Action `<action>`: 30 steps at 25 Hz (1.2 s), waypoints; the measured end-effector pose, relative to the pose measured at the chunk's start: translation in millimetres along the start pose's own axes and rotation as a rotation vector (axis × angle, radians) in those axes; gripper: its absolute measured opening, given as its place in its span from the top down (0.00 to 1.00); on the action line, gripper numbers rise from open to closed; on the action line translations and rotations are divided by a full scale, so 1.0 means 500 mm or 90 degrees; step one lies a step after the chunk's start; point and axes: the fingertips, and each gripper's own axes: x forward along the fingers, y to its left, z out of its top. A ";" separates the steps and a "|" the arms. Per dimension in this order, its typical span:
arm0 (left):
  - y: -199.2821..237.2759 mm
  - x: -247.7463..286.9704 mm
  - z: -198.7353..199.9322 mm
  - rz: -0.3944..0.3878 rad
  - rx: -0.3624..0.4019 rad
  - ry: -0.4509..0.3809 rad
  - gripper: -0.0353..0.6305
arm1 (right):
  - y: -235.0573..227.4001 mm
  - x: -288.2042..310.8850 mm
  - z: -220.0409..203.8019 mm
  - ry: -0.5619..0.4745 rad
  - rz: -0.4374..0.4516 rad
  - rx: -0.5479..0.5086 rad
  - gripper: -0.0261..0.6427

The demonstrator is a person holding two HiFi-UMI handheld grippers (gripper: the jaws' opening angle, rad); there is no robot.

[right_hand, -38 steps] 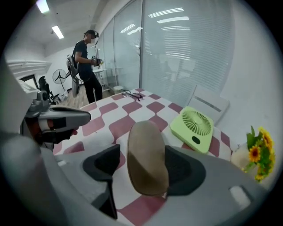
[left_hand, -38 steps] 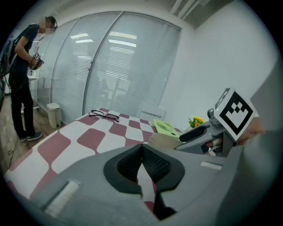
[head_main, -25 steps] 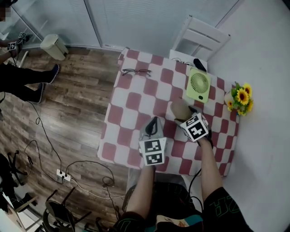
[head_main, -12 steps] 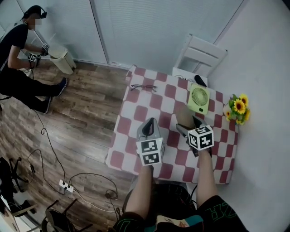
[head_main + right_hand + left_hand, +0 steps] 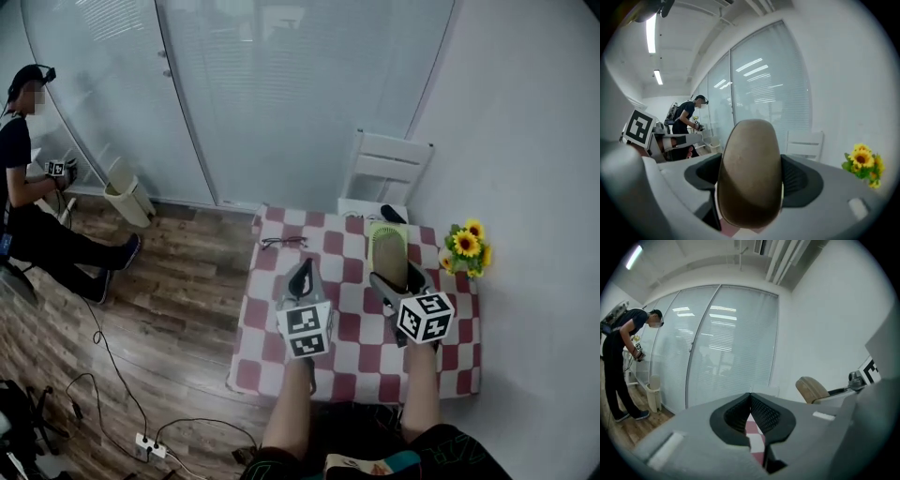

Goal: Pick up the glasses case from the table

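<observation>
Held the tan glasses case clamped by its sides in the right gripper, raised off the checked table over its right half near the far edge, with the left gripper pinched together on nothing, and judged it light, rigid, smooth-shelled, best squeezed across the broad flanks.
</observation>
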 end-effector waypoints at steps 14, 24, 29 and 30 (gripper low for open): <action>-0.148 0.001 0.143 -0.086 0.080 -0.125 0.93 | -0.085 -0.170 0.154 -0.217 -0.102 -0.016 0.38; -0.127 -0.013 0.126 -0.069 0.078 -0.124 0.93 | -0.079 -0.172 0.143 -0.213 -0.104 -0.025 0.38; -0.124 -0.014 0.117 -0.067 0.077 -0.121 0.93 | -0.077 -0.174 0.145 -0.213 -0.103 -0.036 0.38; -0.124 -0.016 0.115 -0.067 0.077 -0.119 0.93 | -0.075 -0.175 0.145 -0.213 -0.100 -0.038 0.38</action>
